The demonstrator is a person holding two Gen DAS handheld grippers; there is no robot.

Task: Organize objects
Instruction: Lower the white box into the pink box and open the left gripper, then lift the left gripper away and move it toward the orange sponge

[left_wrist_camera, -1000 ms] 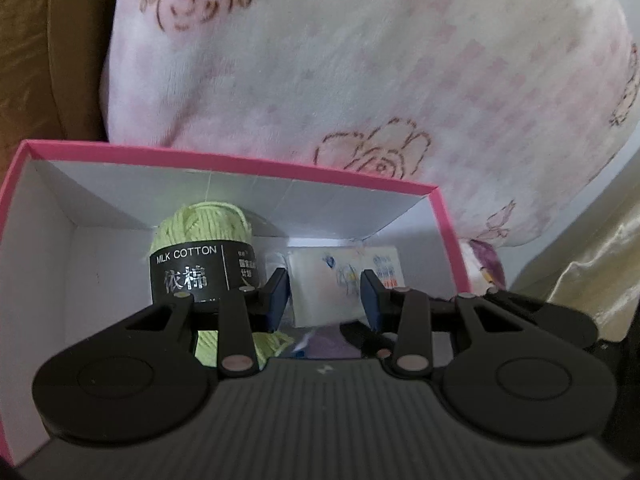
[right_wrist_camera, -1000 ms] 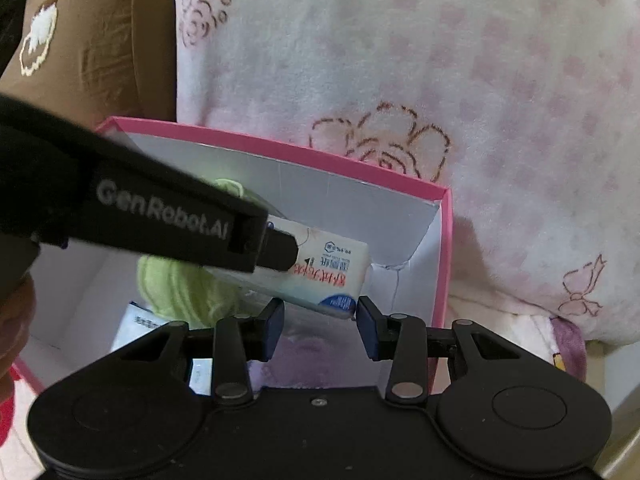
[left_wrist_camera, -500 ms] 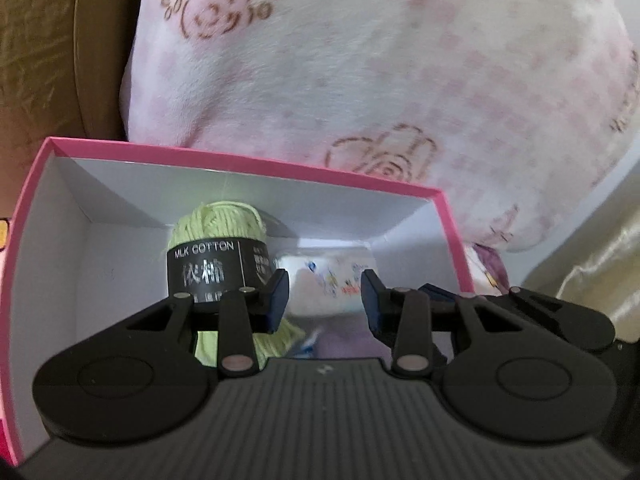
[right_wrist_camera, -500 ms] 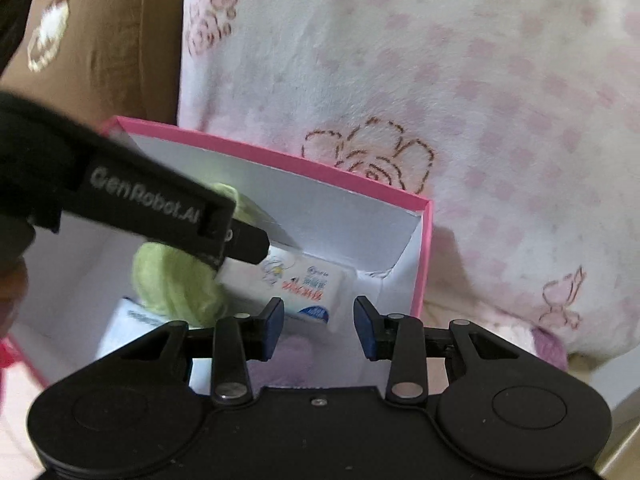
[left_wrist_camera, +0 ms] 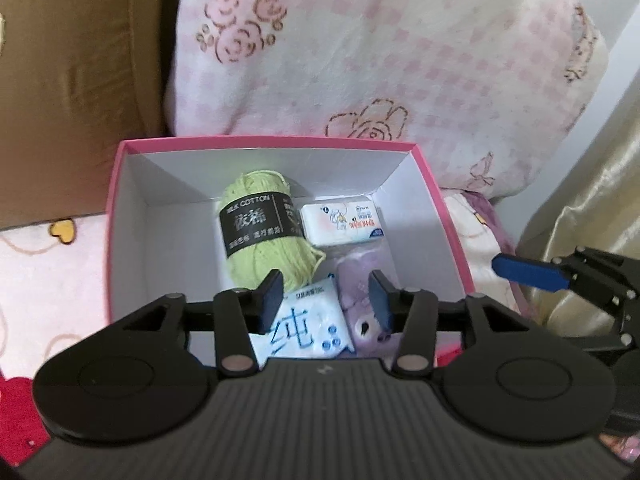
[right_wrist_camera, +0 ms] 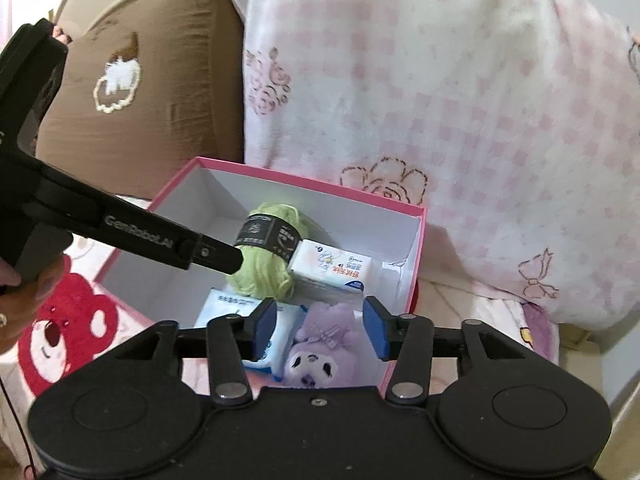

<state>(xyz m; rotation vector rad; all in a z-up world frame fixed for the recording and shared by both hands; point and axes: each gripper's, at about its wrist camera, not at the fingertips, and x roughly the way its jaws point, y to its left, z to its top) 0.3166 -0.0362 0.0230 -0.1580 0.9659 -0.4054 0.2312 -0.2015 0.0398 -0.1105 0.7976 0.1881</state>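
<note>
A pink box point(left_wrist_camera: 440, 200) point(right_wrist_camera: 416, 264) with white walls holds a green yarn skein point(left_wrist_camera: 264, 232) point(right_wrist_camera: 268, 276), a white tissue pack point(left_wrist_camera: 340, 224) point(right_wrist_camera: 332, 268), a blue-print tissue pack point(left_wrist_camera: 308, 324) point(right_wrist_camera: 228, 304) and a purple plush toy point(left_wrist_camera: 360, 316) point(right_wrist_camera: 324, 344). My left gripper point(left_wrist_camera: 324, 300) is open and empty above the box's near side. It also shows in the right wrist view point(right_wrist_camera: 224, 258), over the yarn. My right gripper point(right_wrist_camera: 320, 332) is open and empty near the box's front right; one blue finger point(left_wrist_camera: 528, 274) shows in the left wrist view.
A pink-and-white rose blanket point(left_wrist_camera: 380, 60) point(right_wrist_camera: 440, 100) is piled behind the box. A brown cushion point(right_wrist_camera: 132, 92) point(left_wrist_camera: 80, 80) stands at the back left. The box rests on a cartoon-print bedsheet point(right_wrist_camera: 68, 320). Gold fabric point(left_wrist_camera: 592, 200) hangs at right.
Both grippers have pulled back and up from the box. The white tissue pack, earlier between the left gripper's fingers, now lies in the box beside the yarn.
</note>
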